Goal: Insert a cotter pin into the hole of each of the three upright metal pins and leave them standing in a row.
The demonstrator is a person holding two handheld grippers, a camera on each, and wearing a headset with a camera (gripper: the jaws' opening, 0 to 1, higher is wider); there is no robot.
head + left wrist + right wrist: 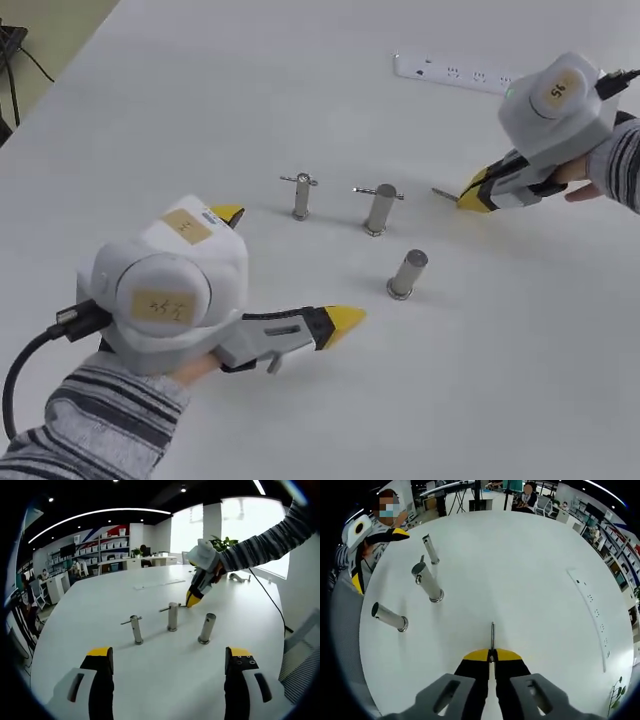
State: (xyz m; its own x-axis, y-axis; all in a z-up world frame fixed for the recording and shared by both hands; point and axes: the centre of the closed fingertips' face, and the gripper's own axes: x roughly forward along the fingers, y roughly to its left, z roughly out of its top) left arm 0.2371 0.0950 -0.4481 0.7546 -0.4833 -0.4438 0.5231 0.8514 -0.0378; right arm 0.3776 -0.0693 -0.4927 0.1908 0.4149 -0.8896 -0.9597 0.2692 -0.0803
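Head view: right gripper point(462, 202) pinches a thin grey cotter pin point(445, 192). The bare silver cylindrical metal pin point(407, 273) stands between the grippers, its hole too small to tell. Left gripper view: left gripper point(170, 652) gapes empty and could steady that pin. Right gripper view: the cotter pin should enter level.

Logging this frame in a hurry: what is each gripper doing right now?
Left gripper: open, holding nothing.
Right gripper: shut on a cotter pin.

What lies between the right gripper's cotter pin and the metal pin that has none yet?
Bare table, in the head view. The right gripper, shut on the cotter pin, stands apart from that metal pin.
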